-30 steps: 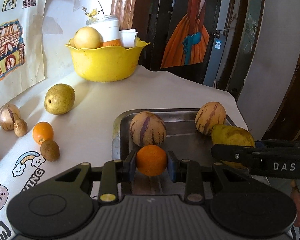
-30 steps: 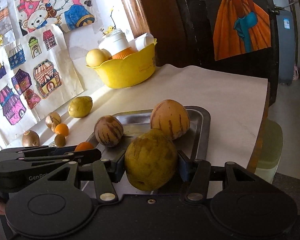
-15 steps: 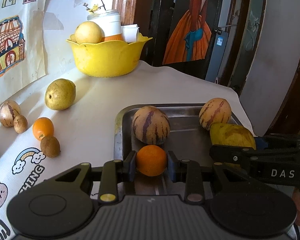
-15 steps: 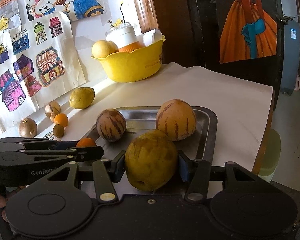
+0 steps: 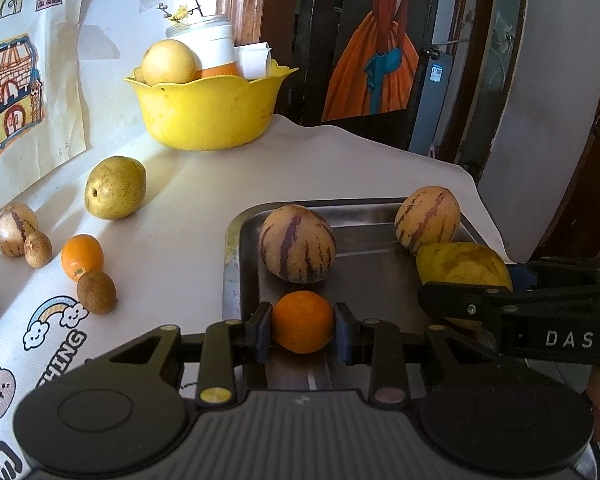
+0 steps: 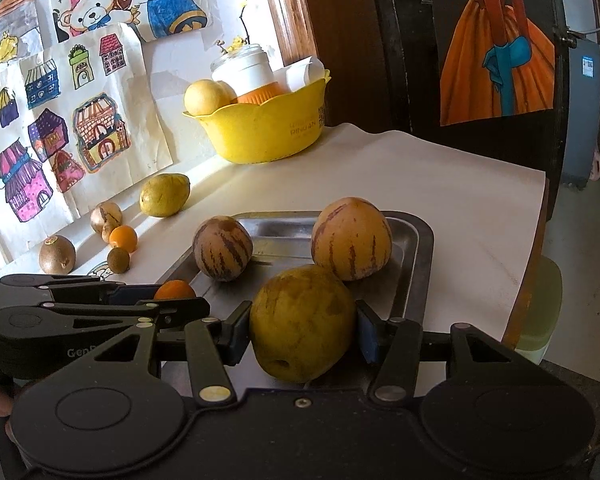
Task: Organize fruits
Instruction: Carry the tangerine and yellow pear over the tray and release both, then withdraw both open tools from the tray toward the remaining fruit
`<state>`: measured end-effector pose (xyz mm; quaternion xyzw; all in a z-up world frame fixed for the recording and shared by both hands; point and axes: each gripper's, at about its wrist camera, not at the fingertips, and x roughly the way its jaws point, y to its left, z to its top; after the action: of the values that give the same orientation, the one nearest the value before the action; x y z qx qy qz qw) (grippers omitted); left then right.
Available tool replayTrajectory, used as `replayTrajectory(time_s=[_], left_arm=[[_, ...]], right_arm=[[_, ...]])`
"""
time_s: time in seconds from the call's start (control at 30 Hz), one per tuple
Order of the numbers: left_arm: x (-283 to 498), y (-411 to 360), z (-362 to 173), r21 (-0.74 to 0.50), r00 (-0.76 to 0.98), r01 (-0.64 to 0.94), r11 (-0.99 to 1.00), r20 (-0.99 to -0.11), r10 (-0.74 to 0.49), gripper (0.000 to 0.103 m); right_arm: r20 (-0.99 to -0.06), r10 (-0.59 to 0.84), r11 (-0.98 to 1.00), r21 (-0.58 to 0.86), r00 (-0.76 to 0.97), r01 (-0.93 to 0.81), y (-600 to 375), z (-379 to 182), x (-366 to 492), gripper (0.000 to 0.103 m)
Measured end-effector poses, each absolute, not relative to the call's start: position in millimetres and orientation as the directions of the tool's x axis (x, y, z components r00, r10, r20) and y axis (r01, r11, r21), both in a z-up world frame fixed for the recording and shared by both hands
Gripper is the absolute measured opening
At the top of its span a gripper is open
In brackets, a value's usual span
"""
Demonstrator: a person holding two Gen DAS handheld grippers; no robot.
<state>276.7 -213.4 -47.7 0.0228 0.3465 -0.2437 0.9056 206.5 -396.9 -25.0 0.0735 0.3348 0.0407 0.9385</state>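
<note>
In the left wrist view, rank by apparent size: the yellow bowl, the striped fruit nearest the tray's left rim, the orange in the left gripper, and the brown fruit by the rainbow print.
1. yellow bowl
2. striped fruit
3. orange, though its nearness to the camera inflates it
4. brown fruit

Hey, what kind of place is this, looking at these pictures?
Probably a room in a home: children's drawings taped to the wall, a yellow bowl of household bits, and fruit on a covered table.
</note>
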Motion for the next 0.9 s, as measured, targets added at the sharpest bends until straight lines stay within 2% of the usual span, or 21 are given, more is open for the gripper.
replayTrajectory(time_s=[0.13,0.4,0.53,0.6,0.67,0.8,0.9], left_arm=[[275,-211,-46,-0.132,0.639,0.454,0.881,-0.640,-0.425,0.036],[261,-202,-28,-0.133,0.666,0.414,0.901,-0.630,-0.399,0.053],[254,-196,-18,-0.131,0.681,0.384,0.914,-0.628,-0.376,0.063],[248,-191,-11,-0.133,0.692,0.364,0.922,-0.624,-0.364,0.076],[242,-185,-5,-0.139,0.707,0.341,0.930,-0.614,-0.351,0.086],[224,-172,10,-0.133,0.743,0.294,0.946,-0.590,-0.314,0.102],[210,-163,18,-0.134,0.763,0.268,0.954,-0.576,-0.295,0.102]], right_arm=[[-0.624,0.136,0.985,0.171,0.769,-0.035,-397,-25,204,0.055],[-0.620,0.130,0.984,0.177,0.774,-0.023,-399,-19,190,0.057],[-0.610,0.125,0.986,0.167,0.782,-0.027,-395,-11,179,0.063],[-0.604,0.122,0.987,0.159,0.788,-0.031,-392,-7,172,0.066],[-0.598,0.118,0.988,0.149,0.793,-0.035,-388,-2,165,0.073],[-0.582,0.116,0.991,0.122,0.805,-0.054,-378,10,149,0.083],[-0.574,0.113,0.993,0.103,0.811,-0.065,-369,17,135,0.090]])
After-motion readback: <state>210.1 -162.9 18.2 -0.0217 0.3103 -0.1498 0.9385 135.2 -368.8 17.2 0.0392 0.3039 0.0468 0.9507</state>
